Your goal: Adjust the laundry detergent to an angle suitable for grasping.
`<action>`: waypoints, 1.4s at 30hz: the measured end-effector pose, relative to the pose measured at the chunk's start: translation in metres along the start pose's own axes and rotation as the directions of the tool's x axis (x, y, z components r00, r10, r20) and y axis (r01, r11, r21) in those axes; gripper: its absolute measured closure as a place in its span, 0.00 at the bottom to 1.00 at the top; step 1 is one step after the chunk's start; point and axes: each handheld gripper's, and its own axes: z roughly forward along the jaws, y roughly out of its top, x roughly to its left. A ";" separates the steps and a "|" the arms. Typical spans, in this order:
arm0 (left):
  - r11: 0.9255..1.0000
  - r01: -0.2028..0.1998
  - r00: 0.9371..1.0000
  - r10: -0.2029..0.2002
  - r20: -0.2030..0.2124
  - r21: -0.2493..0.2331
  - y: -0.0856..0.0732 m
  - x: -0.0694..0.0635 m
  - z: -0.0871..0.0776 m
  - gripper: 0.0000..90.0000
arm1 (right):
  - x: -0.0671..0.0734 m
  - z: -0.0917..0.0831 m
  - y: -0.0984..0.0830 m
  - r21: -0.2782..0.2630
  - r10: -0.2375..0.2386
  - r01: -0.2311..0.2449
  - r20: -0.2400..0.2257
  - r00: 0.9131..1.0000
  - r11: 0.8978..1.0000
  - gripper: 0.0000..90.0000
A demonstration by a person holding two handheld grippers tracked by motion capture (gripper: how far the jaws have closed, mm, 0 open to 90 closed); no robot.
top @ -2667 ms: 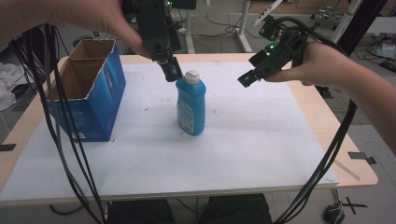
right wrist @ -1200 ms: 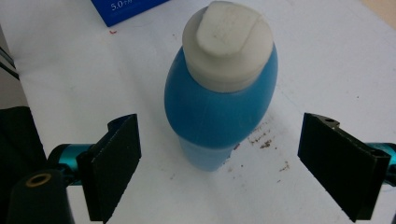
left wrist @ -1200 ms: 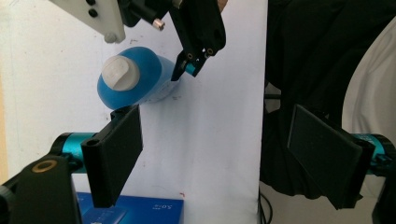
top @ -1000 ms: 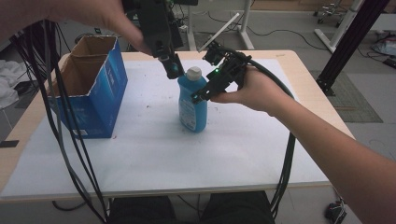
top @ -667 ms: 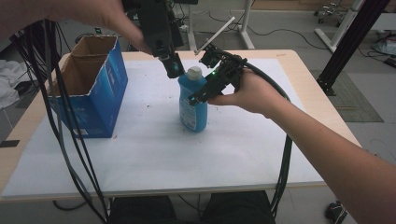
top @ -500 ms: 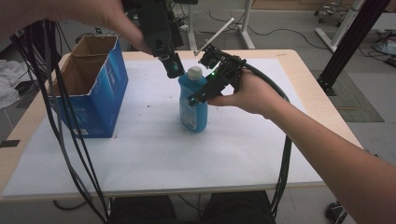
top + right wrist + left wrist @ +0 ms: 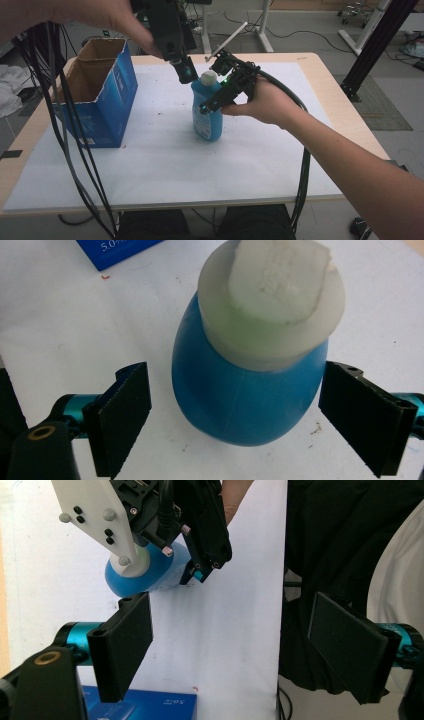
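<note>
A blue bottle (image 7: pixel 206 122) with a white cap (image 7: pixel 209 76) stands upright in the middle of the white-covered table (image 7: pixel 250 165). My right gripper (image 7: pixel 216 95) comes in from the right and is open. In the right gripper view its gripper (image 7: pixel 245 415) has one jaw on each side of the bottle (image 7: pixel 250 395) below the cap (image 7: pixel 272 300), with a gap on both sides. My left gripper (image 7: pixel 184 70) hangs open just behind and left of the cap. The left gripper view shows this gripper (image 7: pixel 235 645) holding nothing, with the bottle (image 7: pixel 150 572) and the right gripper (image 7: pixel 202 530) beyond it.
An open blue cardboard box (image 7: pixel 100 95) stands at the table's left side, a short way from the bottle. Black cables (image 7: pixel 75 150) trail down over the left edge. A black post (image 7: pixel 380 45) and stand legs are on the floor beyond the far right corner.
My right gripper has come in from the far right and settled open around the bottle's upper part. The left gripper and the bottle have stayed where they were.
</note>
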 end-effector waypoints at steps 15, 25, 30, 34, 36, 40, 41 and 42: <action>1.000 0.001 1.000 -0.001 -0.001 0.001 0.000 0.000 0.000 0.20 | 0.000 0.003 0.000 -0.006 0.011 -0.011 0.016 1.000 1.000 0.15; 1.000 -0.004 1.000 0.004 -0.001 0.003 0.001 -0.001 0.000 0.20 | -0.002 0.002 0.000 -0.008 0.016 -0.016 0.014 1.000 1.000 0.21; 1.000 -0.006 1.000 0.006 0.002 0.009 0.001 -0.001 0.001 0.20 | -0.002 0.002 0.000 -0.011 0.013 -0.013 0.017 1.000 1.000 0.21; 1.000 -0.004 1.000 0.004 0.001 0.007 0.001 -0.001 0.000 0.20 | -0.002 0.002 0.000 -0.013 0.012 -0.012 0.024 1.000 1.000 0.21; 1.000 -0.004 1.000 0.004 0.000 0.006 0.001 -0.001 0.000 0.20 | -0.002 0.002 -0.001 -0.015 0.015 -0.014 0.023 1.000 1.000 0.21; 1.000 -0.003 1.000 0.003 0.001 0.007 0.001 -0.001 0.000 0.20 | -0.001 0.003 -0.001 -0.014 0.013 -0.013 0.029 0.999 1.000 0.21; 1.000 -0.002 1.000 0.002 0.001 0.006 0.001 -0.001 0.000 0.20 | -0.001 0.002 -0.001 -0.015 0.013 -0.013 0.032 0.999 1.000 0.21; 1.000 -0.003 1.000 0.003 0.001 0.007 0.001 -0.001 0.000 0.20 | -0.001 0.002 -0.001 -0.016 0.014 -0.013 0.033 0.999 1.000 0.21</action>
